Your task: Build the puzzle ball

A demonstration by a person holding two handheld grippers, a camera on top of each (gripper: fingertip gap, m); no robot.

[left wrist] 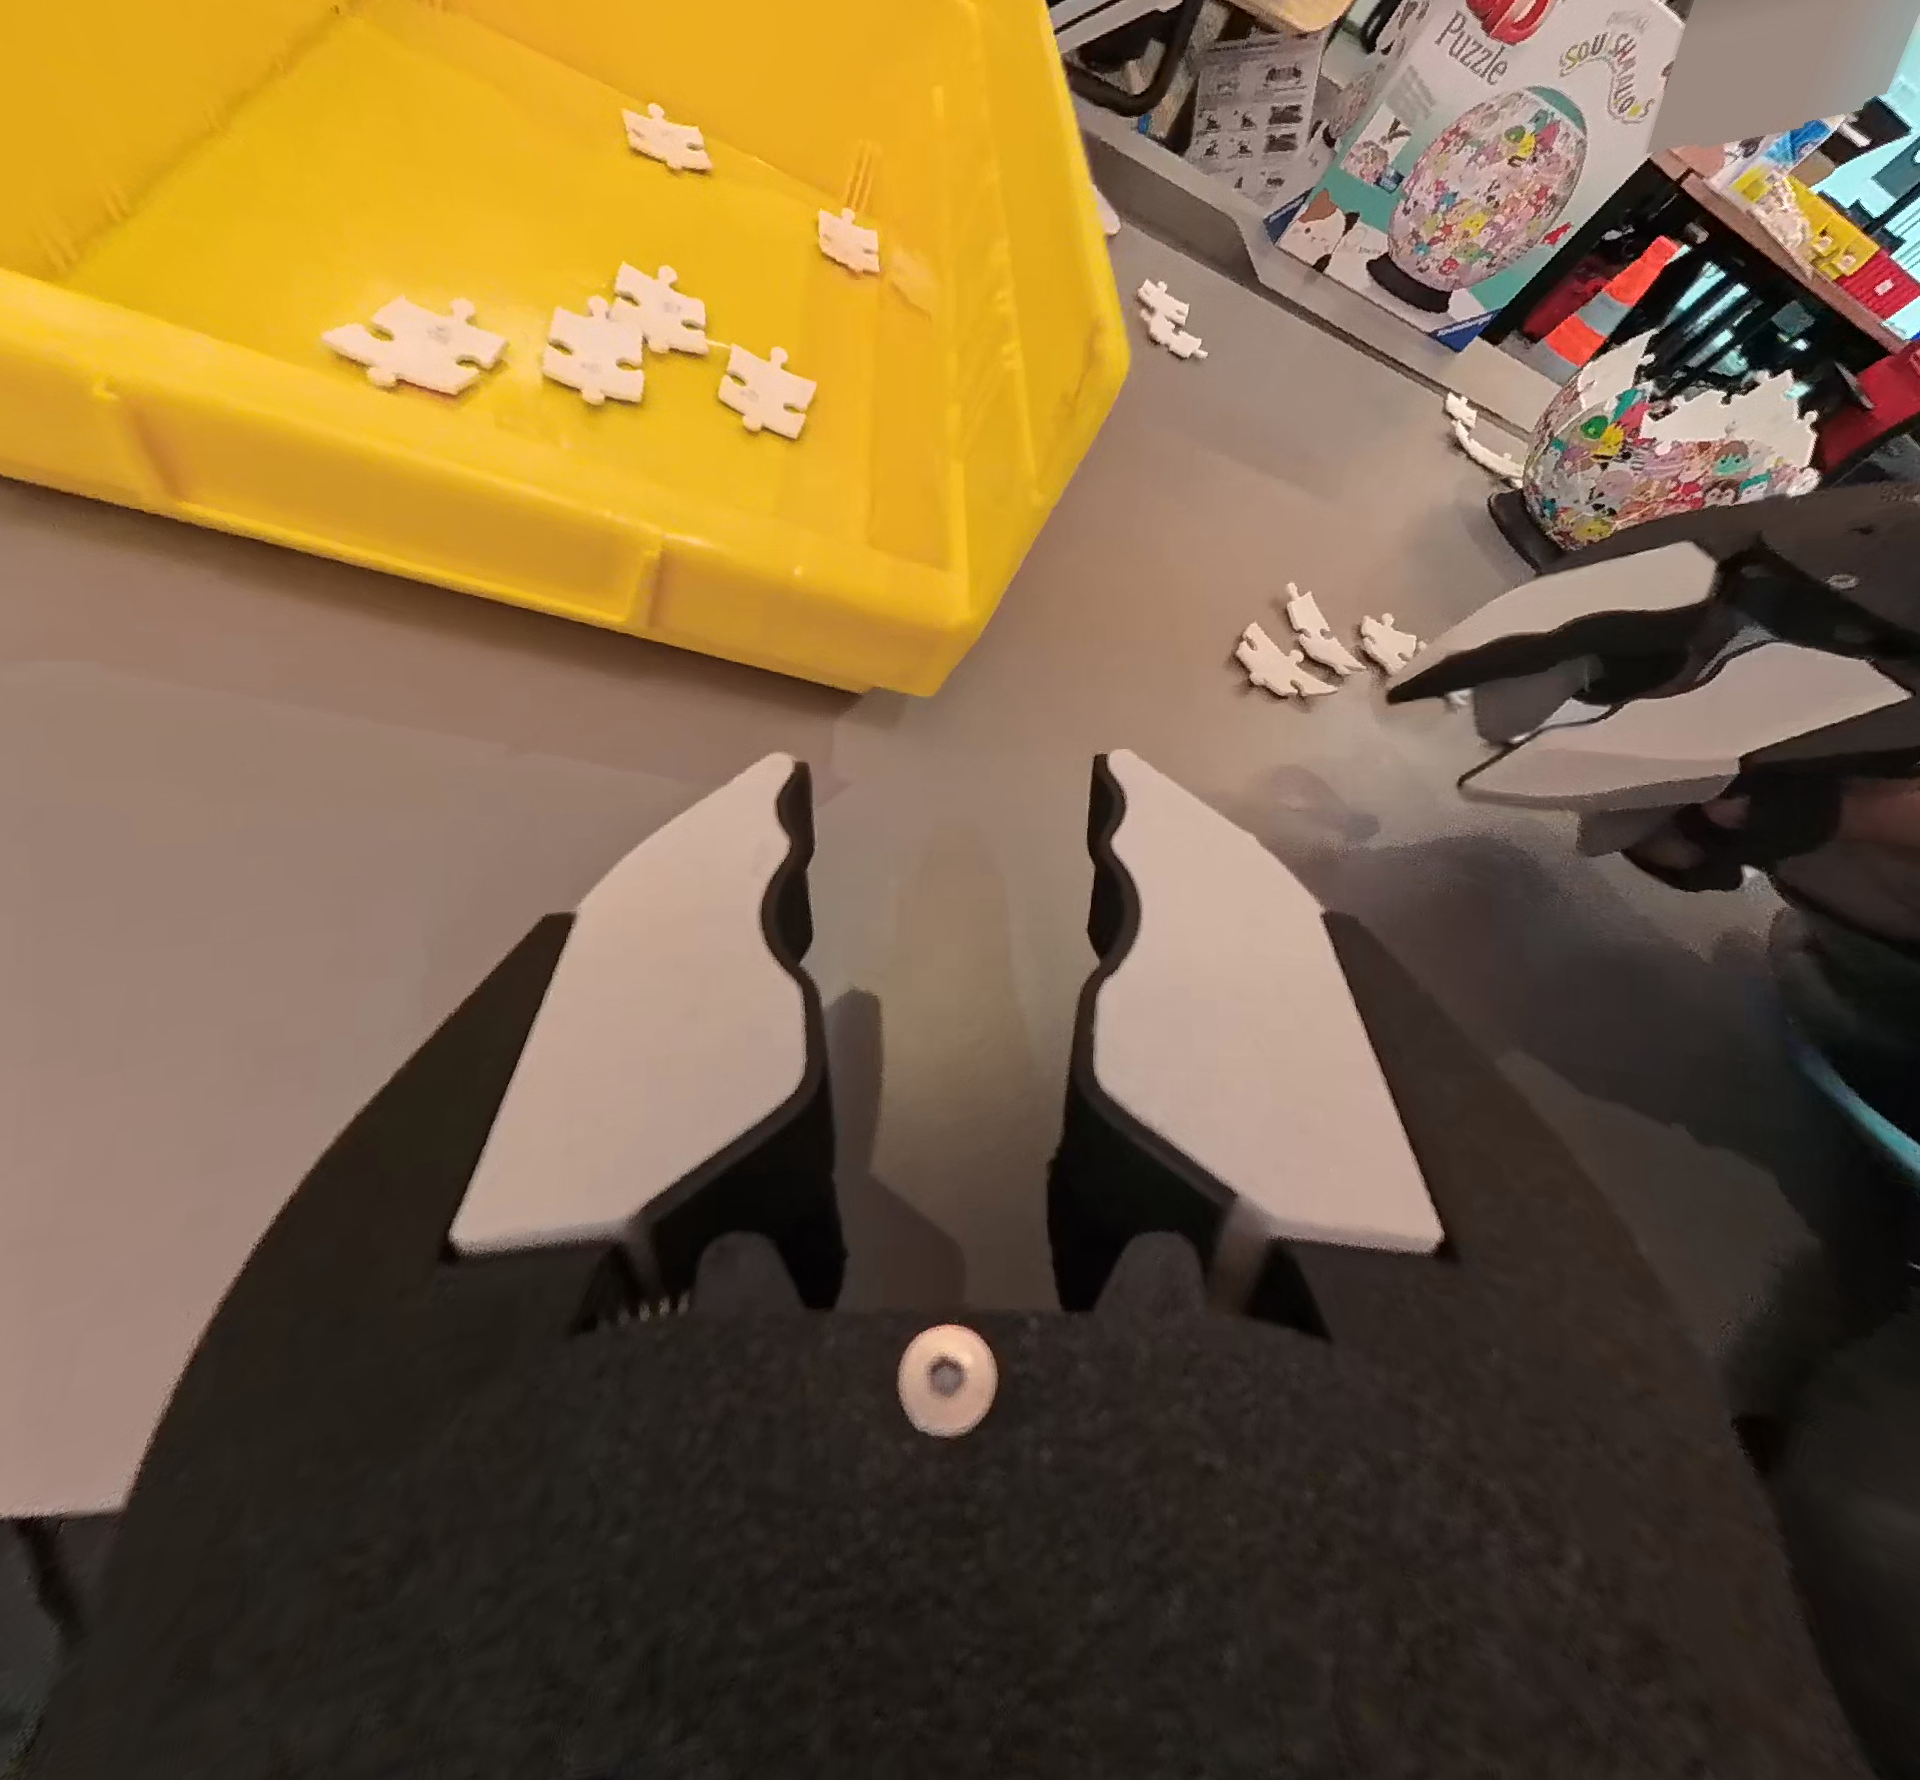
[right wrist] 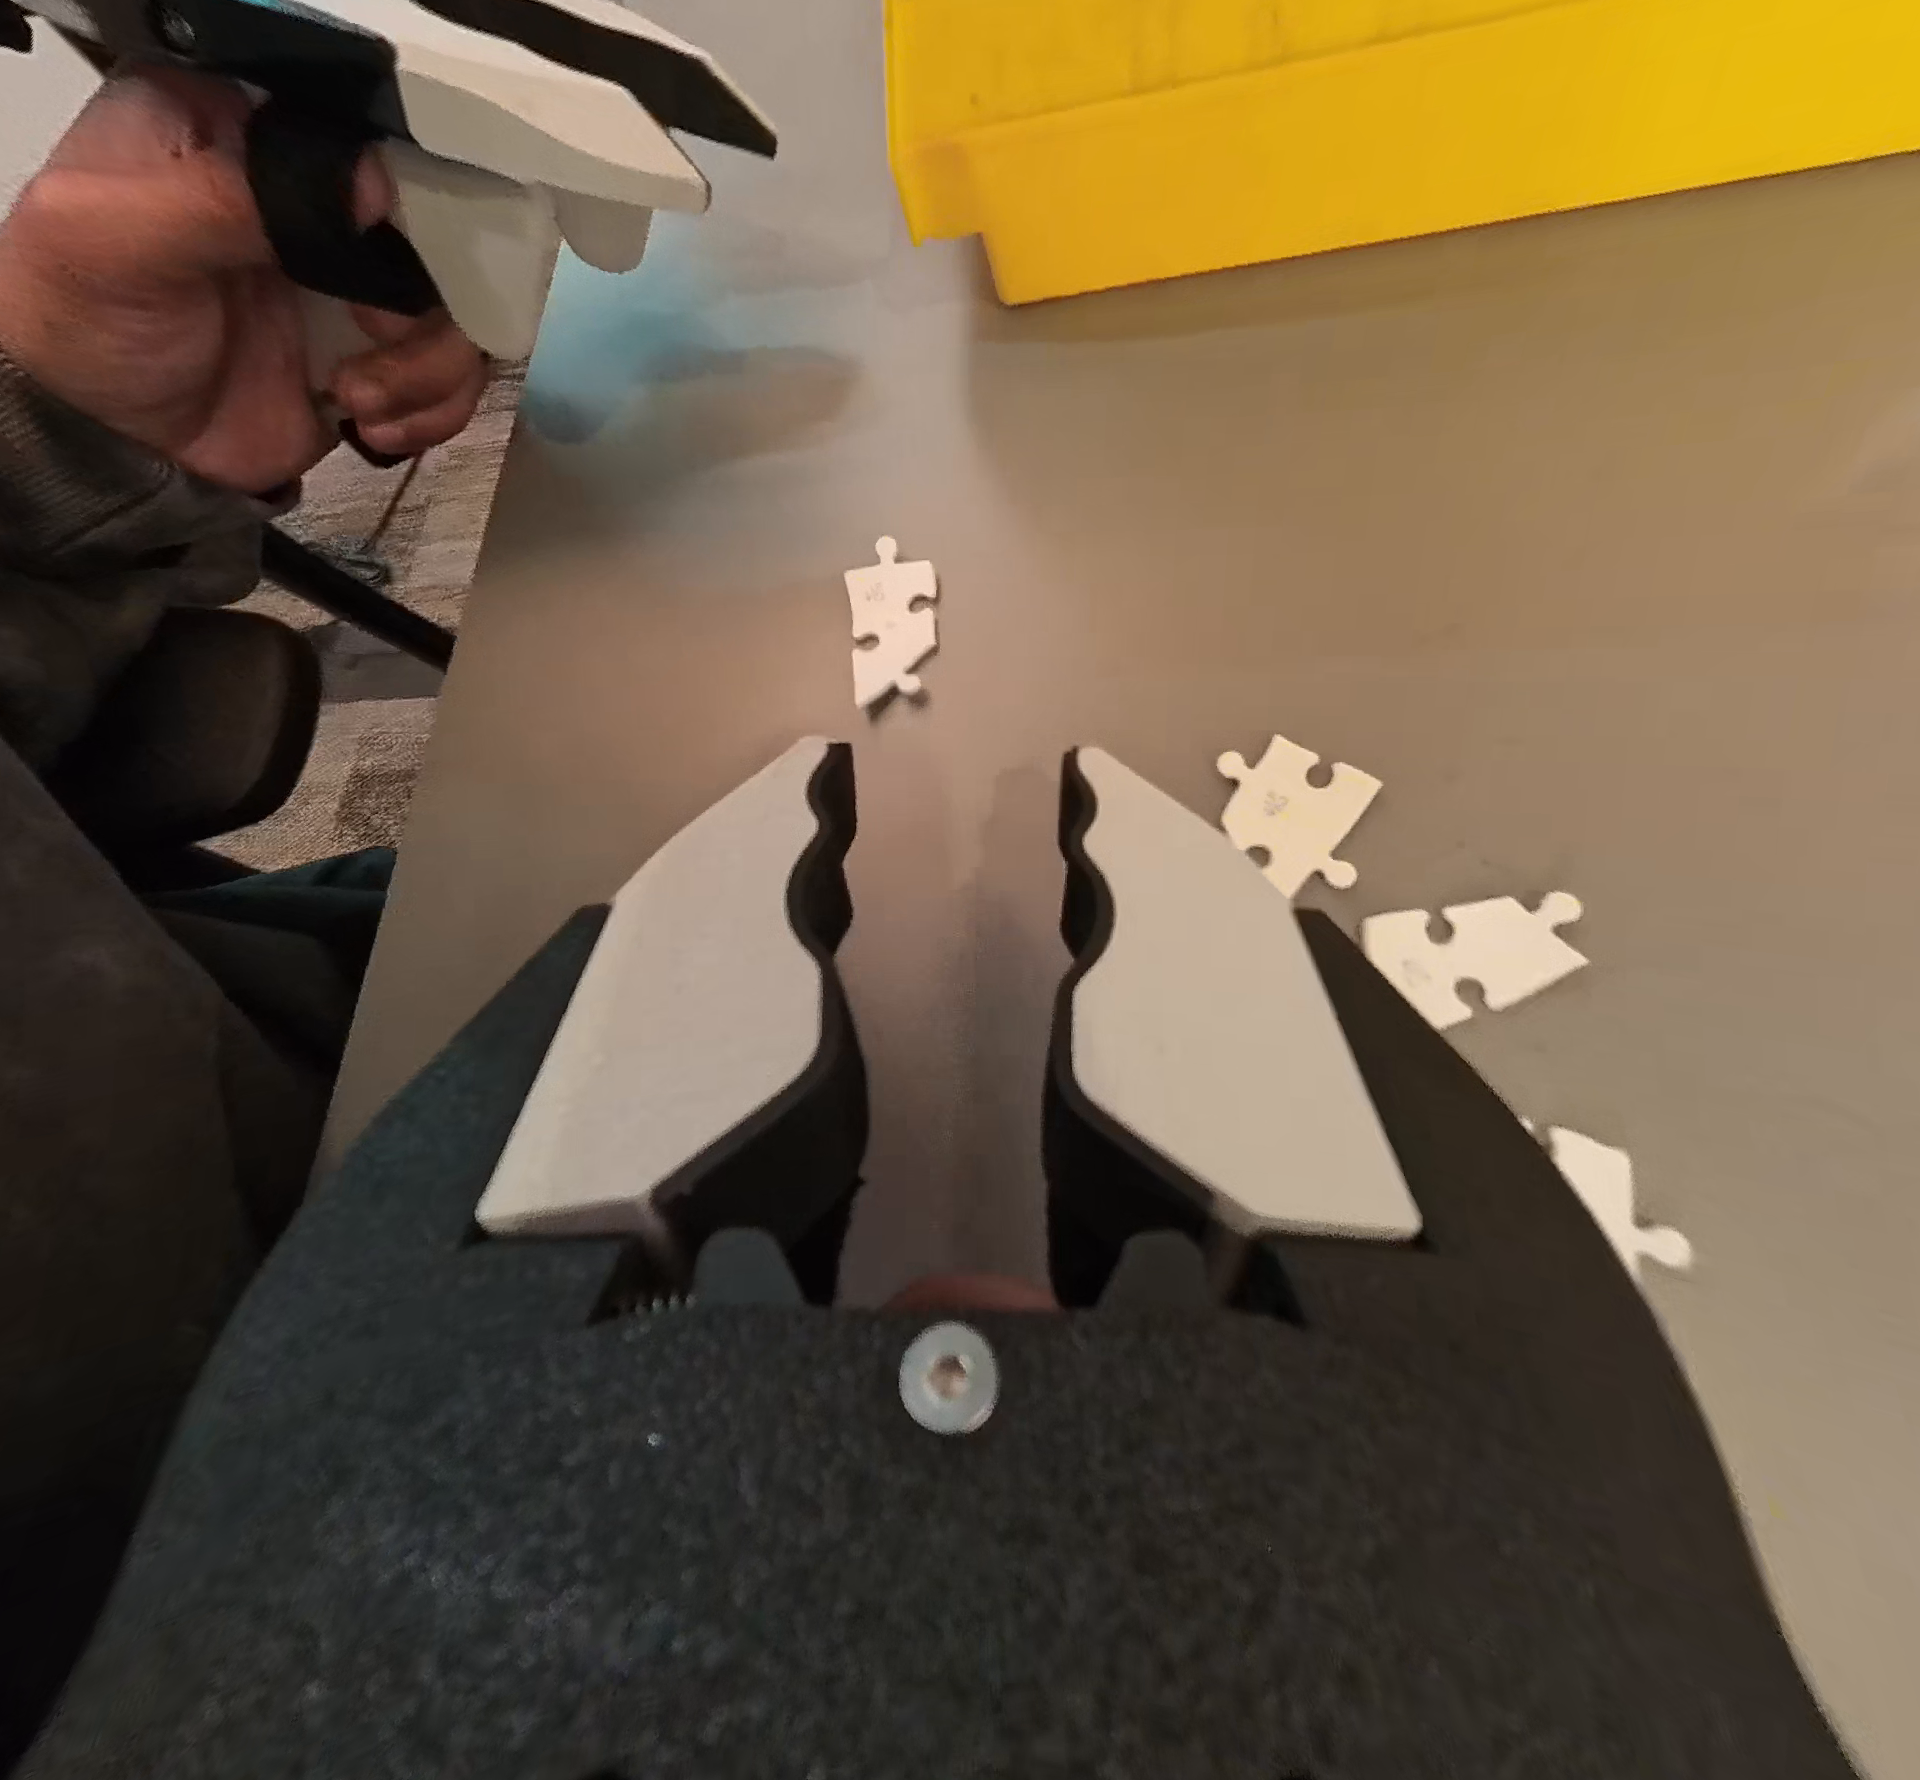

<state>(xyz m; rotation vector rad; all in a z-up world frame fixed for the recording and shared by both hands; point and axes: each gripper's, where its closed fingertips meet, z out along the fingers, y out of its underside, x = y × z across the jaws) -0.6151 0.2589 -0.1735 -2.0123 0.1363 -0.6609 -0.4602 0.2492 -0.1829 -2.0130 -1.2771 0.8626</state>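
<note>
The partly built puzzle ball (left wrist: 1652, 457), colourful with a jagged open top, stands on a dark stand at the far right of the grey table. My left gripper (left wrist: 948, 774) is open and empty above bare table, in front of the yellow bin (left wrist: 935, 587), which holds several white pieces (left wrist: 592, 348). My right gripper (right wrist: 956, 759) is open and empty just above the table. A white piece (right wrist: 891, 624) lies just ahead of its tips, and two more (right wrist: 1299, 811) (right wrist: 1470, 956) lie to its right. The right gripper also shows in the left wrist view (left wrist: 1455, 743).
The puzzle box (left wrist: 1475, 99) stands at the back right. Loose white pieces lie on the table near the bin (left wrist: 1169, 317) and near the ball (left wrist: 1320, 650). The table's left edge (right wrist: 457, 774) is close, with a person's hand (right wrist: 177, 296) holding the left gripper (right wrist: 717, 172) beyond it.
</note>
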